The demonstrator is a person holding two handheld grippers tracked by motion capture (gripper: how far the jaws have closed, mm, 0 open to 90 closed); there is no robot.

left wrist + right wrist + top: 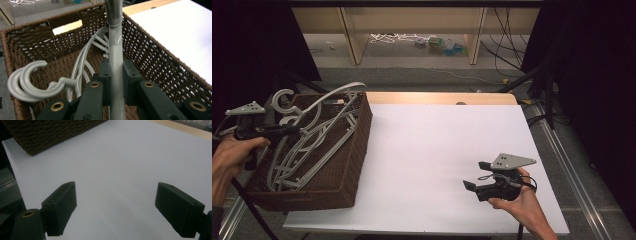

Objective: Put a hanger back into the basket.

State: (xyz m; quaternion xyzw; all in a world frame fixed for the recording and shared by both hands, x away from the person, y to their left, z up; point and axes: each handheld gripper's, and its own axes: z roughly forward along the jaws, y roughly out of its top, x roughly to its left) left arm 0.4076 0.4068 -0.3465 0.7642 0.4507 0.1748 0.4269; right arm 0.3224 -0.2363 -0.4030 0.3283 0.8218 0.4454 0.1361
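A brown wicker basket (354, 150) stands at the table's left edge with several grey plastic hangers (307, 150) lying in it. My left gripper (297, 131) is shut on one grey hanger (329, 95), held over the basket's left side; its arm curves up and right above the rim. In the left gripper view the pads (105, 72) clamp the hanger's bar (115, 60), and the hooks (27, 82) of the other hangers lie at left inside the basket (160, 62). My right gripper (476, 176) rests low over the white table at the right, open, with nothing between its pads (60, 207).
The white tabletop (437, 150) spreads between the basket and my right hand. In the right gripper view the basket's corner (45, 135) shows at the top left. Beyond the table are wooden shelf legs (352, 35), cables and small items on the floor.
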